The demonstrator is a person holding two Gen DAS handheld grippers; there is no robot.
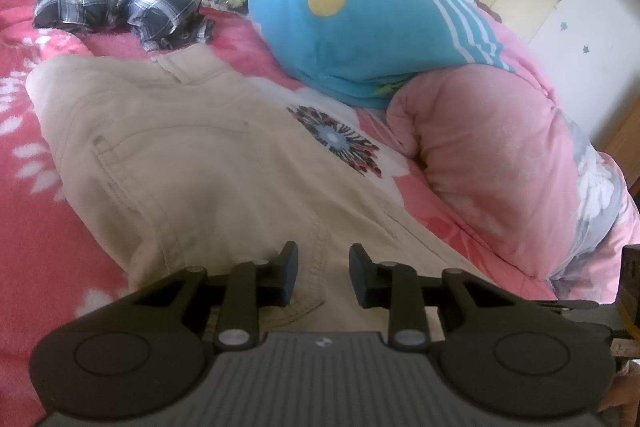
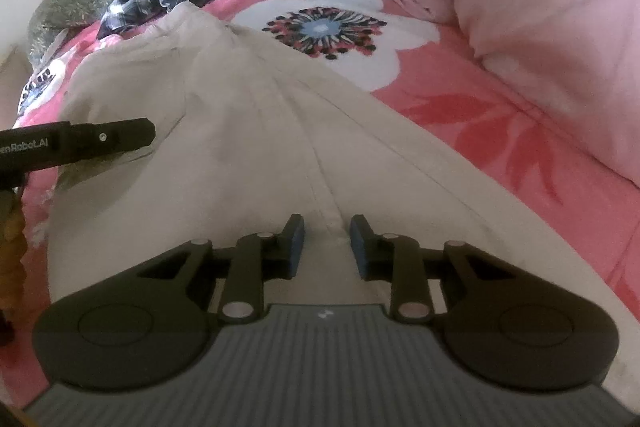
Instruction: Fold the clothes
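- While both grippers angle downward at the bed, the beige trousers (image 1: 192,163) lie spread flat on the pink floral bedspread (image 1: 36,227).
- Left gripper (image 1: 323,277): positioned low over the trousers near a curved pocket seam; jaws narrowly parted, with cloth visible in the gap and no pinch on it.
- Right gripper (image 2: 327,247): tilted more steeply, jaws astride a raised seam ridge of the trousers; narrowly parted, pads not pressing the cloth.
- Right wrist view: the left gripper's black body enters from the left edge, above the trousers.
- A plaid shirt (image 1: 124,3) lies crumpled beyond the trousers; a blue pillow (image 1: 360,35) and a pink duvet (image 1: 492,163) lie to the right.
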